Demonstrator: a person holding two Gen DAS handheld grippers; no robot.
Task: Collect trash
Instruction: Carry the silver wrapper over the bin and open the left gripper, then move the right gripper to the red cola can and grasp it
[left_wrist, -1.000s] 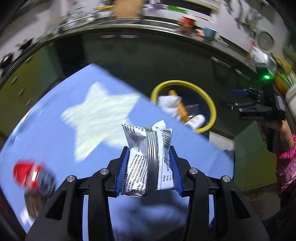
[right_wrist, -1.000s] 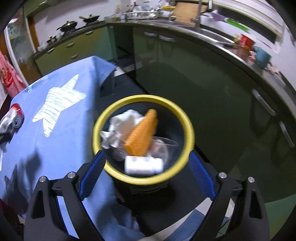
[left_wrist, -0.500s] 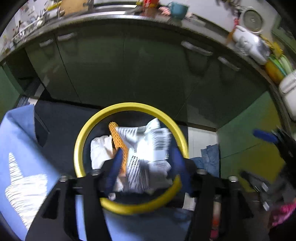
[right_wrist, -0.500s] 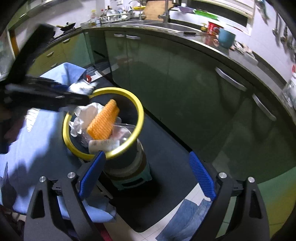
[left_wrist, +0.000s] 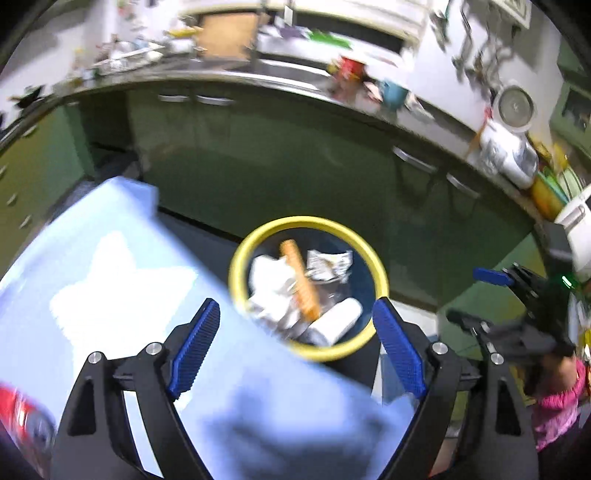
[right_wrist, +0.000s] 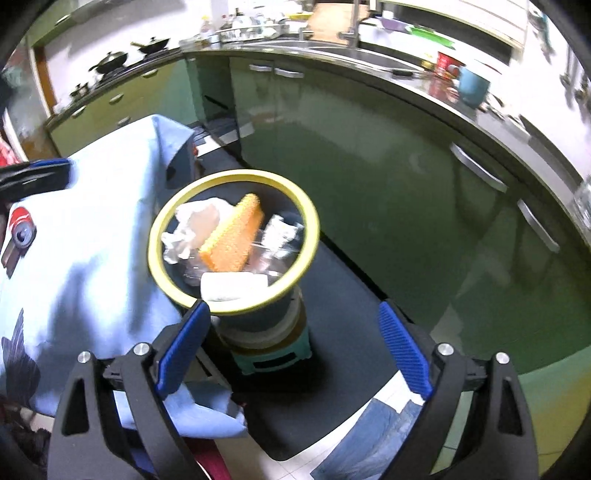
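A yellow-rimmed trash bin stands on the floor beside the blue-clothed table. In it lie a black-and-white snack wrapper, an orange ridged piece, crumpled white tissue and a white bottle. My left gripper hovers over the table's edge facing the bin; its jaws are opening and nothing is between them. My right gripper stands open and empty near the bin; it also shows at the right.
A red can lies on the tablecloth at the left. Green kitchen cabinets curve behind the bin. The bin rests on a small teal stool on a dark mat. A pink sleeve is at the right.
The left gripper carried the wrapper over the bin, let it go and drew back toward the table. The wrapper now lies in the bin. The right gripper backed away from the bin.
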